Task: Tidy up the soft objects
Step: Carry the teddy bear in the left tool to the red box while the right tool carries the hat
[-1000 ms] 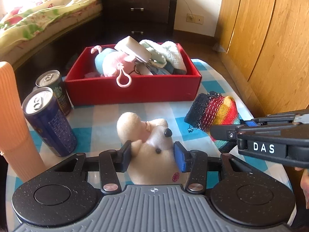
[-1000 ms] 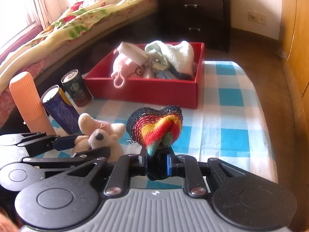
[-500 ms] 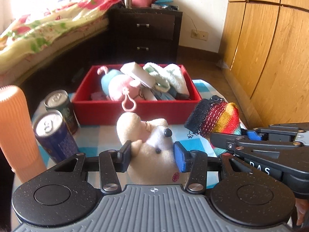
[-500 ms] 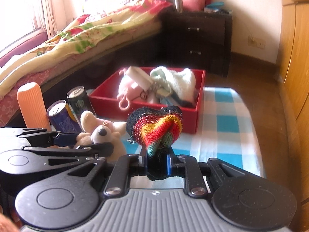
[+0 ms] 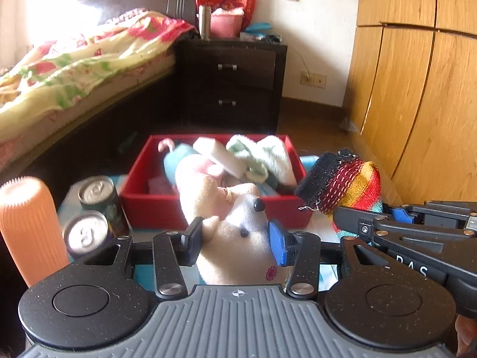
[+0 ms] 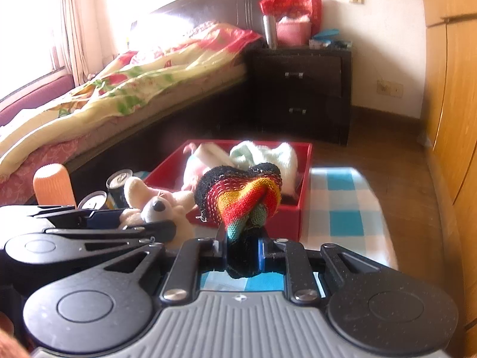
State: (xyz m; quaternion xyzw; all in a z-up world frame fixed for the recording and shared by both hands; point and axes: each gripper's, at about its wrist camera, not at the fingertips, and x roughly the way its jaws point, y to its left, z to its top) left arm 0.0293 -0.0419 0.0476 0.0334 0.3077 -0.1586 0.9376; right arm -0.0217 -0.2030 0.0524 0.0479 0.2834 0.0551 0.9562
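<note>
My left gripper (image 5: 235, 241) is shut on a cream plush dog (image 5: 238, 232) and holds it in the air in front of the red box (image 5: 155, 205). My right gripper (image 6: 240, 253) is shut on a rainbow-striped knitted cloth (image 6: 244, 197), also lifted. The cloth shows in the left wrist view (image 5: 342, 185) to the right of the dog. The dog shows in the right wrist view (image 6: 161, 208) at the left. The red box (image 6: 304, 179) holds a pink plush, a white pad and pale green towels.
Two drink cans (image 5: 95, 208) and an orange ribbed cylinder (image 5: 29, 229) stand left of the box on the blue-checked table (image 6: 337, 208). A bed (image 5: 59, 83) lies at left, a dark nightstand (image 5: 232, 80) behind, wooden wardrobe doors (image 5: 417, 89) at right.
Both grippers have risen with their loads, the plush dog and the knitted cloth now well above the table. The box and cans look lower and farther.
</note>
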